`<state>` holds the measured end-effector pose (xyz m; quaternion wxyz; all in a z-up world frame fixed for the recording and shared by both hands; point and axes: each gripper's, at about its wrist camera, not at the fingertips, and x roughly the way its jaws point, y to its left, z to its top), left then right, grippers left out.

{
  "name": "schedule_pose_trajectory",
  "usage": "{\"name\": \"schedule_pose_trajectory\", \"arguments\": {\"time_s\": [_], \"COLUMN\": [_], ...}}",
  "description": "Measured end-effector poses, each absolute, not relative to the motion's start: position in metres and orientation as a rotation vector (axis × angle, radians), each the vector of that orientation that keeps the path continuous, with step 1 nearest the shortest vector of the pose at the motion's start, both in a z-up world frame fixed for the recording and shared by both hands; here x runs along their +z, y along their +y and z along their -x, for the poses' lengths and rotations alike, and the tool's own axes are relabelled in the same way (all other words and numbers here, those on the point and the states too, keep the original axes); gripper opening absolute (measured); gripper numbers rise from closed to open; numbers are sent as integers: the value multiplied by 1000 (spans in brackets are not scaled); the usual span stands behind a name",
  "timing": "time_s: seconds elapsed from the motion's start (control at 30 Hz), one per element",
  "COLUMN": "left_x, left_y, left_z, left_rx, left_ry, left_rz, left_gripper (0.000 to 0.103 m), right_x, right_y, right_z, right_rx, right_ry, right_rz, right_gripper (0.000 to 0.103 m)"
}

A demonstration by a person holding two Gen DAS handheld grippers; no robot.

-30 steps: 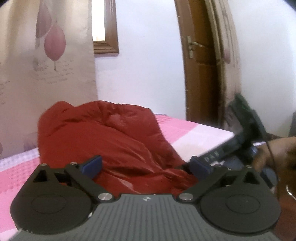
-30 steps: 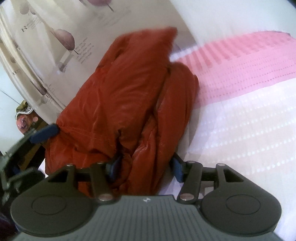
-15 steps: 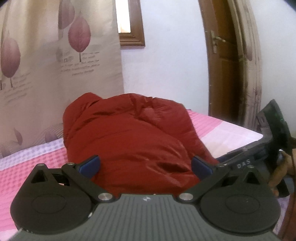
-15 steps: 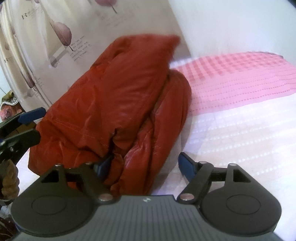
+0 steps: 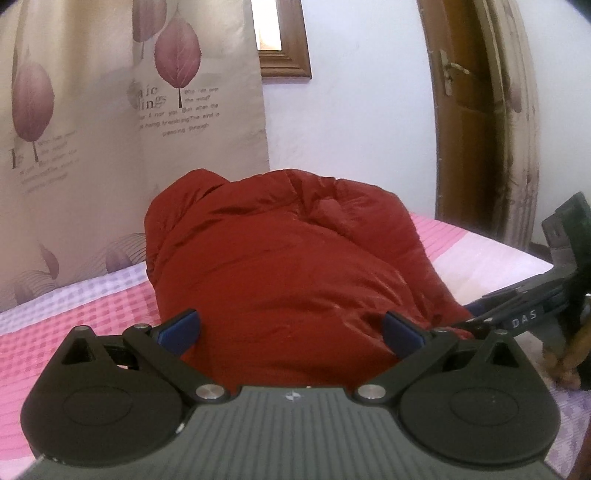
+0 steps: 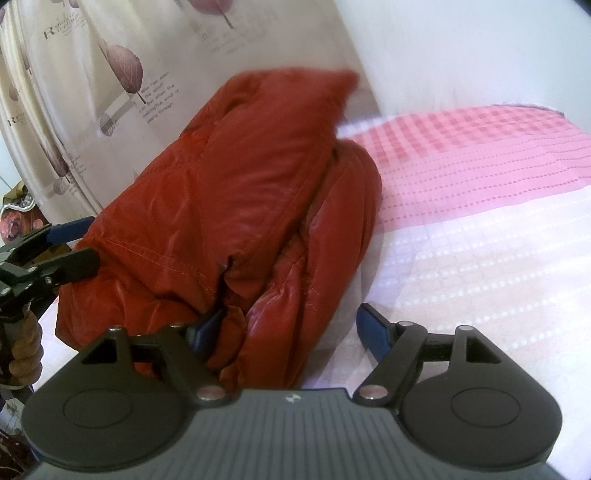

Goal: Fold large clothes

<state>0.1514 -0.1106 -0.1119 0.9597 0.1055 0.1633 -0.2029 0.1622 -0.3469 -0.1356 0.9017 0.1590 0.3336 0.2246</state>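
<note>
Lying bundled on bed, red jacket sat puffy. Left tongs apart, empty. Right tongs apart, hem loose between pads. Risk: slick padding could spring open, fold slumping toward curtain.

I see a white wall, a leaf-print curtain, a wooden door — and a pink checked bedspread.

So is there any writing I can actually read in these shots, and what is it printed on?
"DAS": white letters on the right gripper, seen at the edge of the left wrist view.
"ings": large letters on the leaf-print curtain.
"But when the wind is ... passing through": small curtain lines, partly blurred.
"R": large letter on the curtain; the words beside it are too blurred.
</note>
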Motion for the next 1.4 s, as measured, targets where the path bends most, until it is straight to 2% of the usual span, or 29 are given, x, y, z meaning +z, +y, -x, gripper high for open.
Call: {"name": "schedule_pose_trajectory", "arguments": {"time_s": [0.87,1.3,1.4], "left_x": [-112,-118,-125], "left_y": [-100,-34,-13], "left_z": [-173,-207,-224], "left_rx": [-500,-606,-632], "left_ry": [338,441,505], "left_rz": [-247,111,290], "left_gripper": [103,103,103], "right_x": [-136,-137,-138], "right_y": [-349,-351,-353], "right_z": [-163,-166,-166], "right_rx": [463,465,463], "right_ry": [686,687,687], "right_rz": [-331,-339,-344], "right_gripper": [78,81,81]}}
